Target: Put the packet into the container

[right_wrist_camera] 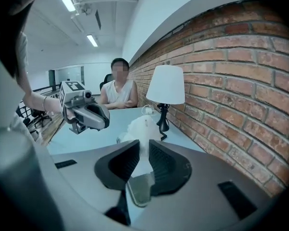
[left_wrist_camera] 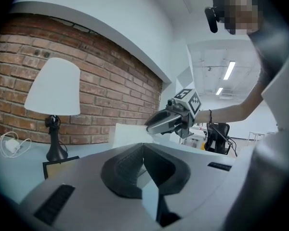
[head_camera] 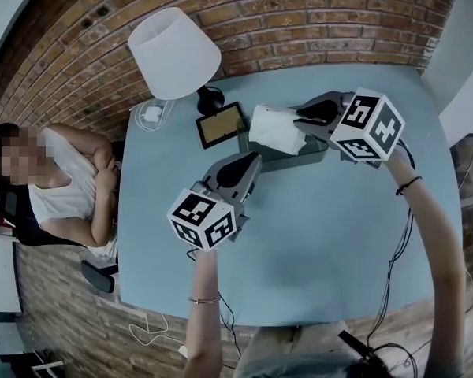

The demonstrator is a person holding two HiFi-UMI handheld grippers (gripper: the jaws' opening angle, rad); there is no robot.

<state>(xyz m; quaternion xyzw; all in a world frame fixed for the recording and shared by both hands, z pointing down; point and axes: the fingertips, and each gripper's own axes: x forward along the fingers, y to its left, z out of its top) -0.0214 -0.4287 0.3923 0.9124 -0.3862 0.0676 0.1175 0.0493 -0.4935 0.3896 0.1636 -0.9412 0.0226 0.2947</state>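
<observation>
Packet [head_camera: 276, 128] is clamped in the right tool [head_camera: 298, 121], whose jaws are narrowed on the white wrapper. It hangs over the container [head_camera: 303, 157] near the worktop's [head_camera: 339, 235] 12 o'clock edge. The left tool [head_camera: 252, 162], jaws together and empty, sits at the container's 7 o'clock. Judged progress: pickup and carry done; lowering and release into the container are left.

Head view looks steeply down; both gripper views, low, share the lamp [head_camera: 173, 52]
</observation>
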